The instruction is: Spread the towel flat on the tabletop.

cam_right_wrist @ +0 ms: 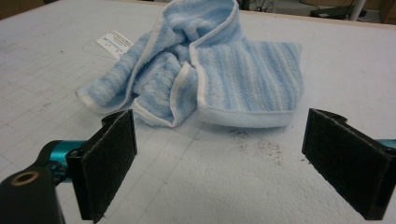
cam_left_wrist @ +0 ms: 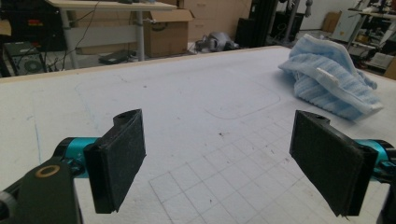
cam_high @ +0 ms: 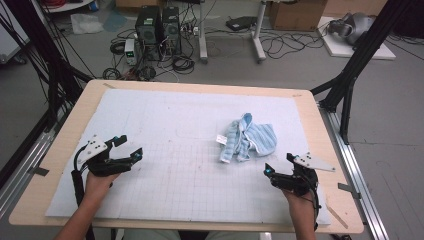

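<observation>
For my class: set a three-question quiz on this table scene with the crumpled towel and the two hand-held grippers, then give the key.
1. True or false: the crumpled light-blue striped terry towel lies nearer the right gripper than the left gripper.
2. The small white tag on the towel is: A) on the white gridded table mat, B) between the jaws, C) on the floor.
3. Fill in: both grippers' jaws stand ____.

Key: 1 true; 2 A; 3 open, with nothing between them.
</observation>
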Tool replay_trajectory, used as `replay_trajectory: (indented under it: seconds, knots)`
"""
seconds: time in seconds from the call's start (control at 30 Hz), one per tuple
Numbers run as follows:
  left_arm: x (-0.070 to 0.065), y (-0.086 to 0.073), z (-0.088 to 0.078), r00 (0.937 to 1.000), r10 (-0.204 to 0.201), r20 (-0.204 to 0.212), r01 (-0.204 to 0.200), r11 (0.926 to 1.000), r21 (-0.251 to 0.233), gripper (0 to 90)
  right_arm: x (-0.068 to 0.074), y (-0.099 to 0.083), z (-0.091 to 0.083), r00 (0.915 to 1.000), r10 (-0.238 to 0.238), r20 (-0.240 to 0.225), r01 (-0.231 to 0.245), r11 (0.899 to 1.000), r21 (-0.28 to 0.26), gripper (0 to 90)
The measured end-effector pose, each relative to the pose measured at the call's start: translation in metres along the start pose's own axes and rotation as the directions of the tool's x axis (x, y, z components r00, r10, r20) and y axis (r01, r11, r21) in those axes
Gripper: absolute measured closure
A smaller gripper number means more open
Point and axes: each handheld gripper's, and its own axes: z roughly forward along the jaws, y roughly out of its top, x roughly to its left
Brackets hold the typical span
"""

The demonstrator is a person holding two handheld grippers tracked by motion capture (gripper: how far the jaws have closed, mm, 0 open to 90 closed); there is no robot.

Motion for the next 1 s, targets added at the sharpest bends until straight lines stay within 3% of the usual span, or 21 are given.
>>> replay_trajectory:
  seconds: [0.33,0.43,0.8,1.0]
  knots:
    - [0.003,0.001,-0.007,0.9999,-0.003,-0.011,0.003,0.9999,-0.011,18.6,0.01,0.013,0.013,0.9979,0.027,-0.058,-0.027,1.0,0.014,9.7]
    - [0.004,-0.001,-0.009,0.9998,-0.008,-0.018,0.008,1.0,-0.003,18.6,0.011,0.016,0.016,0.9969,0.005,-0.078,-0.005,1.0,0.007,16.3]
    - [0.004,-0.001,-0.009,0.9999,-0.008,-0.011,0.008,1.0,-0.001,18.6,0.008,0.036,0.028,0.9978,-0.013,-0.065,0.015,1.0,0.022,21.9]
    - [0.003,-0.001,-0.008,0.9998,-0.014,-0.011,0.014,0.9999,-0.001,18.6,0.018,0.051,0.057,0.9931,-0.09,-0.075,0.097,0.99,0.103,33.9]
